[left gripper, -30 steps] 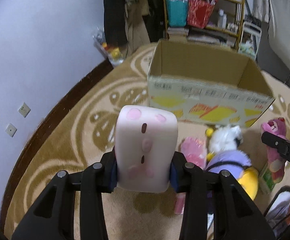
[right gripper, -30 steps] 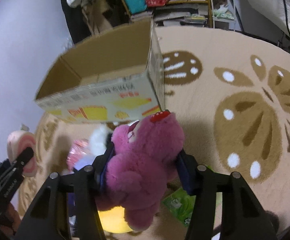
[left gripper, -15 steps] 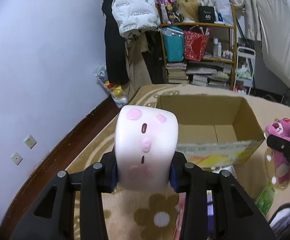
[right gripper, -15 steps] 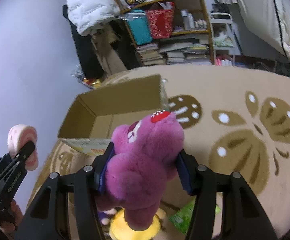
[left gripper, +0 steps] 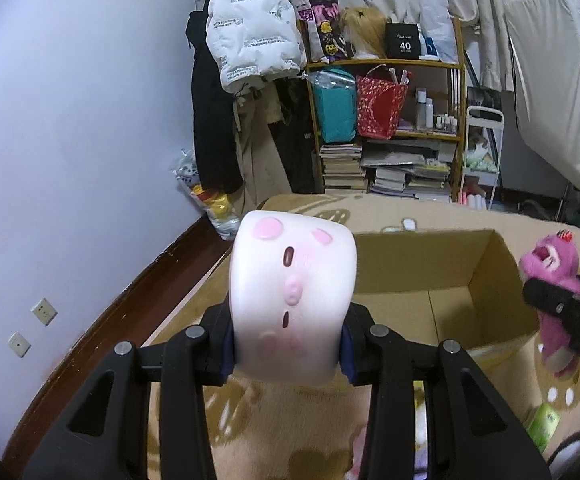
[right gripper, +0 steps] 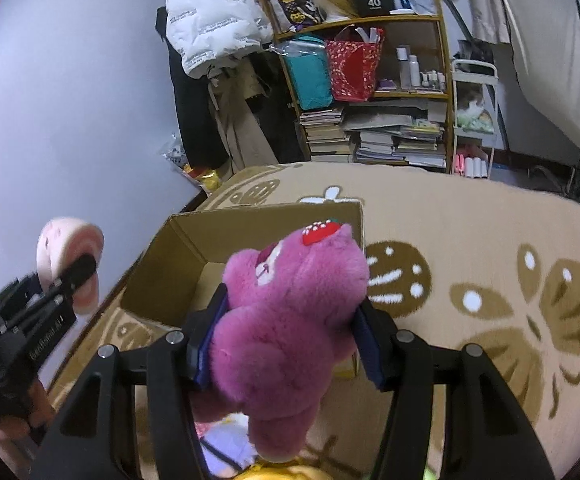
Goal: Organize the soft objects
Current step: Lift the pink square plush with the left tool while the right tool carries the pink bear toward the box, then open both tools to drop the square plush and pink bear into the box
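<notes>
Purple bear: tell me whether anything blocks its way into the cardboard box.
Nothing visible does. The right gripper holds the purple bear at the open cardboard box, whose visible floor looks bare; the bear hides the near right part.

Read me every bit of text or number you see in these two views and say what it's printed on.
"40": black box on the top of the wooden shelf; the smaller line under it is too small to read.
Repeated print on the white puffer jacket: too small and distorted to read.
White lettering on the left gripper body: blurred, unreadable.
Book spines: too small.
</notes>
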